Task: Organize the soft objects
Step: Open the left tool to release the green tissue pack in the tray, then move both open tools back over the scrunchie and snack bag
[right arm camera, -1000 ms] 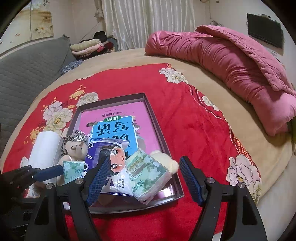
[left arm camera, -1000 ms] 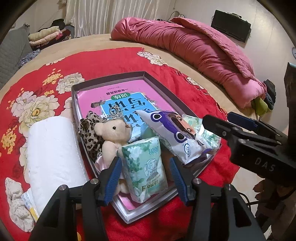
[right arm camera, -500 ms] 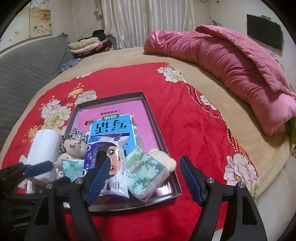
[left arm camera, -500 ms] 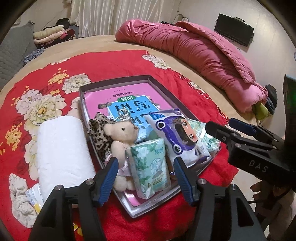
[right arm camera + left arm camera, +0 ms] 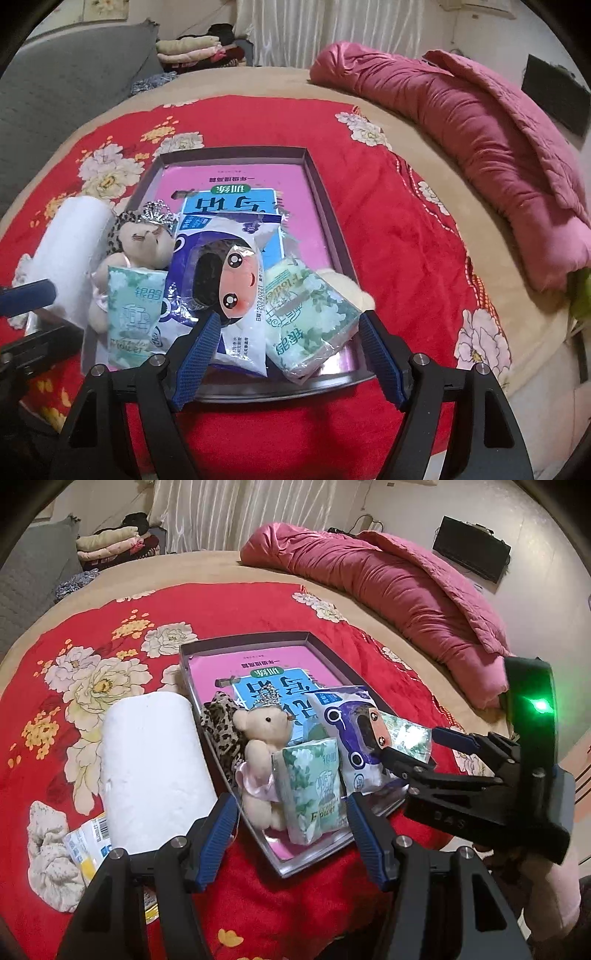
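A grey tray (image 5: 251, 642) (image 5: 325, 206) with a pink book on its floor lies on the red floral blanket. At its near end sit a small teddy bear with a tiara (image 5: 264, 738) (image 5: 146, 240), a leopard-print cloth (image 5: 221, 727), two green tissue packs (image 5: 314, 786) (image 5: 306, 314), and a purple-and-white cartoon pack (image 5: 347, 738) (image 5: 229, 280). My left gripper (image 5: 291, 834) is open and empty, just short of the tray's near edge. My right gripper (image 5: 288, 354) is open and empty before the tray; it also shows in the left wrist view (image 5: 417, 746).
A white paper roll (image 5: 151, 764) (image 5: 70, 243) lies left of the tray, with a beige cloth (image 5: 48, 856) and a small packet (image 5: 92, 845) beside it. A rolled pink quilt (image 5: 388, 587) (image 5: 480, 140) lies at the far right. Folded clothes (image 5: 192, 48) are stacked behind the bed.
Both grippers have pulled back a little from the tray, so its contents sit farther from the fingers. The objects in the tray have not moved.
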Demonstrator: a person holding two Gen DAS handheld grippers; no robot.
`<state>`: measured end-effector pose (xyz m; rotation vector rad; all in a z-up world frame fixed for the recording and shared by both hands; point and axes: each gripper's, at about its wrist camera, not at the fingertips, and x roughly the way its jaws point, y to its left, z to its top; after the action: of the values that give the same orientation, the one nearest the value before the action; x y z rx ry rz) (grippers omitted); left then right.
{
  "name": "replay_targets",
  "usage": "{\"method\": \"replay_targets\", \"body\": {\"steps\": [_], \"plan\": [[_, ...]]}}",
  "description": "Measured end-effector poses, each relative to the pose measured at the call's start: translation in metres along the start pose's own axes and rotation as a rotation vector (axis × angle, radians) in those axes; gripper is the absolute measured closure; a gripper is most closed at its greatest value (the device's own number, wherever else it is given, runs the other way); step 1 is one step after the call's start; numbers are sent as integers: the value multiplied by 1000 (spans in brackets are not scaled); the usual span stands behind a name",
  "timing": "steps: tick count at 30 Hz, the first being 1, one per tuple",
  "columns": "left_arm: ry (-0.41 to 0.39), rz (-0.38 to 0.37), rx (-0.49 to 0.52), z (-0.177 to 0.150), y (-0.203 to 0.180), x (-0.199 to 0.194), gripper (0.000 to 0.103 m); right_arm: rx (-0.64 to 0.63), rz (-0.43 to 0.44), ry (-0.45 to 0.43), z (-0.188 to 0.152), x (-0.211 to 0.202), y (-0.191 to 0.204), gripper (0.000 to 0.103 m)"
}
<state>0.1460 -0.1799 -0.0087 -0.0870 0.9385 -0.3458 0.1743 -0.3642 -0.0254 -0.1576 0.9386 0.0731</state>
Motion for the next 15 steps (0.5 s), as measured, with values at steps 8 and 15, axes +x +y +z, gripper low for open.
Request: {"method": "replay_targets", "body": {"steps": [8,15], "plan": [[-8,26,-2,-1,2,-8,41,0,-25,-2,4,14,1,21],[-14,36,-5,-1,1,-16,41,25,-23,-29,6,10,2,20]]}}
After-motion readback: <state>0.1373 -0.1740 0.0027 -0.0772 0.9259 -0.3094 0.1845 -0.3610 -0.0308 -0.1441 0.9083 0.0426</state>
